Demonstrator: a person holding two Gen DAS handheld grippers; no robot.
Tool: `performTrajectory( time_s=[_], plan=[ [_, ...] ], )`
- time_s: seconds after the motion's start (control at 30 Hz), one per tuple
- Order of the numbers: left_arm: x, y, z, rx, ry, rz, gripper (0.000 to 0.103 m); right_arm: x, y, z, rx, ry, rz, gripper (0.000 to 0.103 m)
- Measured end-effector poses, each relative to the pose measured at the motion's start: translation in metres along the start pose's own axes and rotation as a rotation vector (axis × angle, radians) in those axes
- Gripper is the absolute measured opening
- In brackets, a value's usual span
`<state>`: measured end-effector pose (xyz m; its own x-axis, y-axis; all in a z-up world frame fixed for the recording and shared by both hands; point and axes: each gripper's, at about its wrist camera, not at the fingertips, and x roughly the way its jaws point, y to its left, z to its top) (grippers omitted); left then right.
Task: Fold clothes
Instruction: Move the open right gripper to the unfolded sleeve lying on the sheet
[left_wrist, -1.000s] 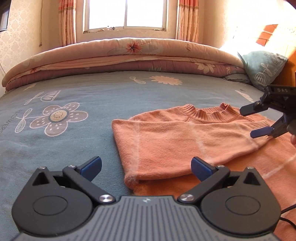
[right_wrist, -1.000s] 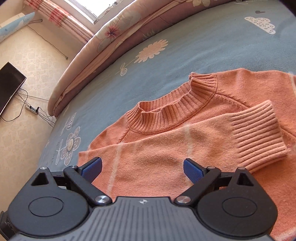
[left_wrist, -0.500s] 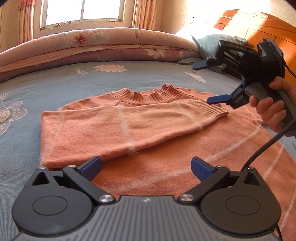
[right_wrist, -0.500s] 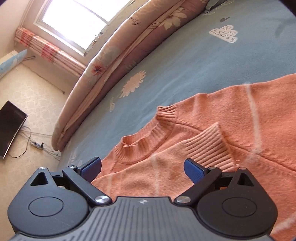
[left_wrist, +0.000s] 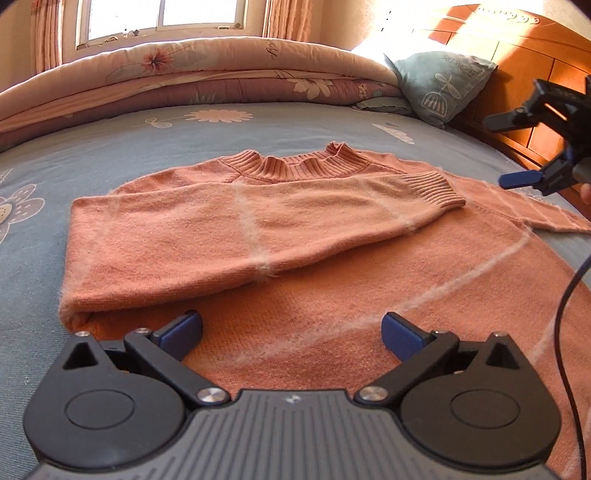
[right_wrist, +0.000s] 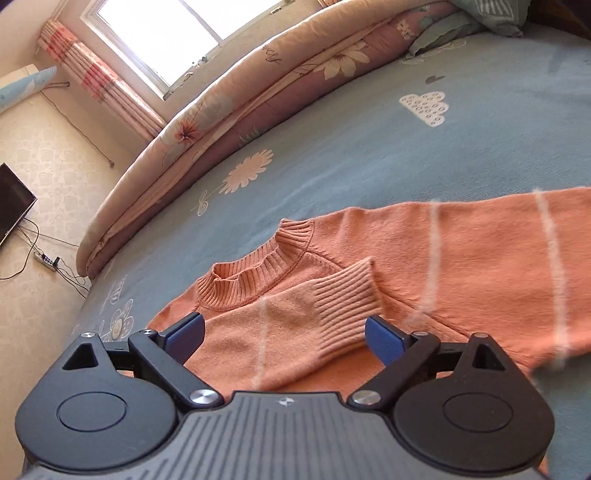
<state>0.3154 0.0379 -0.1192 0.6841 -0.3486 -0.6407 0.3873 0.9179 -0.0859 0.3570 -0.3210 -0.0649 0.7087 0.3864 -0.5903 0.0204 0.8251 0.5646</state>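
An orange knit sweater (left_wrist: 332, 295) with thin pale stripes lies flat on the blue bed. One sleeve (left_wrist: 240, 229) is folded across its chest, its ribbed cuff (left_wrist: 432, 188) near the far shoulder. The other sleeve (right_wrist: 498, 251) stretches out sideways. My left gripper (left_wrist: 291, 332) hovers open above the sweater's lower body, holding nothing. My right gripper (right_wrist: 284, 336) is open above the folded cuff (right_wrist: 347, 302), empty. In the left wrist view the right gripper (left_wrist: 513, 151) hangs in the air to the right of the sweater.
The blue flowered bedsheet (left_wrist: 110, 147) has a rolled pink quilt (left_wrist: 203, 74) along its far side and a pillow (left_wrist: 439, 85) by the wooden headboard (left_wrist: 535, 74). A black cable (left_wrist: 569, 314) trails at the right. A TV (right_wrist: 11, 206) and power strip sit on the floor.
My right gripper has drawn back to the right, away from the cuff, so more of the outstretched sleeve shows. The left gripper shifted slightly. The sweater has stayed still.
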Motion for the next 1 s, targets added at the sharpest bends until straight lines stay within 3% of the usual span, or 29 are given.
performTrajectory(
  time_s=[0.17,0.3,0.4,0.5,0.67,0.83,1.0],
  plan=[
    [-0.013,0.0,0.007,-0.044,-0.023,0.004,0.102,-0.077,-0.036,-0.012,-0.007,-0.065,-0.114,0.101],
    [-0.025,-0.003,0.011,-0.054,-0.093,-0.108,0.102,-0.124,-0.096,-0.023,0.149,-0.156,-0.18,0.101],
    [-0.012,-0.008,0.005,-0.04,-0.047,-0.113,0.102,-0.144,-0.147,-0.026,0.316,-0.249,-0.208,0.095],
    [0.003,-0.016,-0.001,0.017,-0.003,-0.02,0.102,-0.156,-0.188,-0.031,0.444,-0.313,-0.213,0.081],
    [0.003,-0.014,-0.002,0.018,-0.007,-0.036,0.102,-0.164,-0.232,-0.037,0.537,-0.384,-0.249,0.06],
    [0.003,-0.011,-0.003,0.002,-0.011,-0.049,0.102,-0.162,-0.264,-0.043,0.64,-0.463,-0.324,0.055],
    [0.003,-0.011,-0.003,0.002,-0.011,-0.051,0.102,-0.16,-0.287,-0.046,0.718,-0.526,-0.335,0.05]
  ],
)
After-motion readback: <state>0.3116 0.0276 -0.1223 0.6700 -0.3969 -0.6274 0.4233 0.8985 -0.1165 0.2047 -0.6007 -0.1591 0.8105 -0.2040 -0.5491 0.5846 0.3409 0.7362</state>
